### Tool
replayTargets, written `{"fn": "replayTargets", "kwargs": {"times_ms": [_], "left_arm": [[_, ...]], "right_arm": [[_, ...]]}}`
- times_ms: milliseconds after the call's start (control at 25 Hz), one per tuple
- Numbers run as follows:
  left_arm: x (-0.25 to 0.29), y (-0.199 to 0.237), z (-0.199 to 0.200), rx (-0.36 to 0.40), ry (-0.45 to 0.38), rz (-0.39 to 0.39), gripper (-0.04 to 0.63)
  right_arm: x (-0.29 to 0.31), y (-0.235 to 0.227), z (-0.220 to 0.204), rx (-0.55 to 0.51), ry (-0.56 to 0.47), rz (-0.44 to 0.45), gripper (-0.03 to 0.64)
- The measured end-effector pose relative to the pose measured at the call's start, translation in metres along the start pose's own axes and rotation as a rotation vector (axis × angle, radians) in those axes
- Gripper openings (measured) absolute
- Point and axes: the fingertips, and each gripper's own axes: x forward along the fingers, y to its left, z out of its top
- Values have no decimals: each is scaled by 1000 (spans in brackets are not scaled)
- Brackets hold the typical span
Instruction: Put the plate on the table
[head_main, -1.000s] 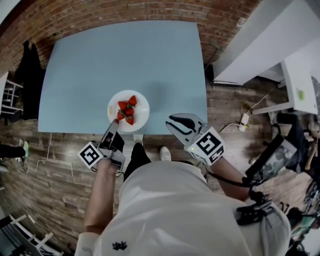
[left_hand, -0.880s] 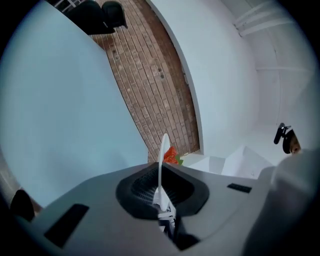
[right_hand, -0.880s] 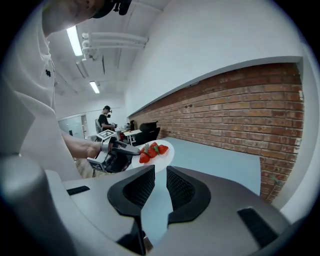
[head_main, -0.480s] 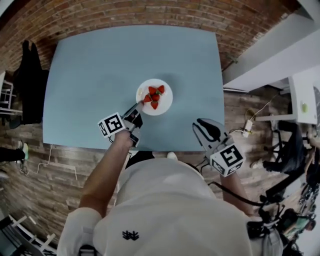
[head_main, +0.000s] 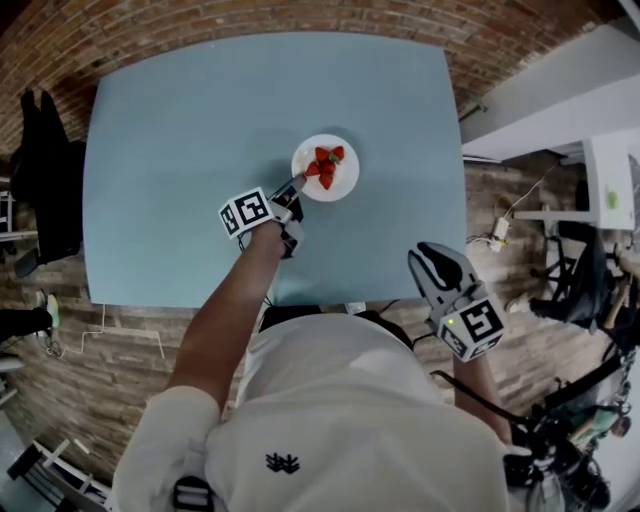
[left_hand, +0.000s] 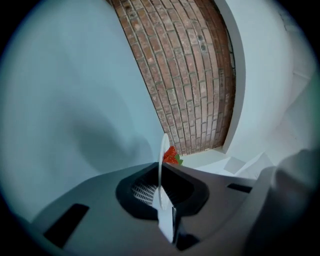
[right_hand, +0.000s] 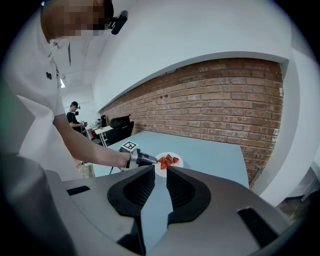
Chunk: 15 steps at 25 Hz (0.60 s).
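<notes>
A white plate (head_main: 346, 181) with several strawberries (head_main: 326, 168) is over the right-middle of the light blue table (head_main: 190, 140). My left gripper (head_main: 298, 184) is shut on the plate's near-left rim. In the left gripper view that rim (left_hand: 163, 155) stands edge-on between the jaws (left_hand: 161, 172), with a strawberry (left_hand: 171, 156) just beyond. Whether the plate rests on the table I cannot tell. My right gripper (head_main: 428, 250) hangs off the table's front right corner. Its jaws (right_hand: 158, 172) stand a narrow gap apart with nothing between them, looking at the plate (right_hand: 179, 162).
A brick wall (head_main: 300, 25) runs behind the table. A dark coat on a chair (head_main: 40, 180) stands to the left and a white desk (head_main: 610, 190) to the right. Cables (head_main: 500, 232) lie on the wood floor. Another person (right_hand: 75, 112) stands far off.
My left gripper has carried the plate from the table's front edge farther in and to the right. The right gripper has drifted right, staying off the table.
</notes>
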Motion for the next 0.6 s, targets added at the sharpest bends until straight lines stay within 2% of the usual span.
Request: {"fn": "replayTargets", "kwargs": {"times_ms": [160,600], "left_arm": [[13,21,10,-29,5,36,9],[22,52,18,-33,-8,160,9]], "right_arm": [[3,2,-5,22,33,-14,75],[-3,5,-19,47,62,-32,75]]}}
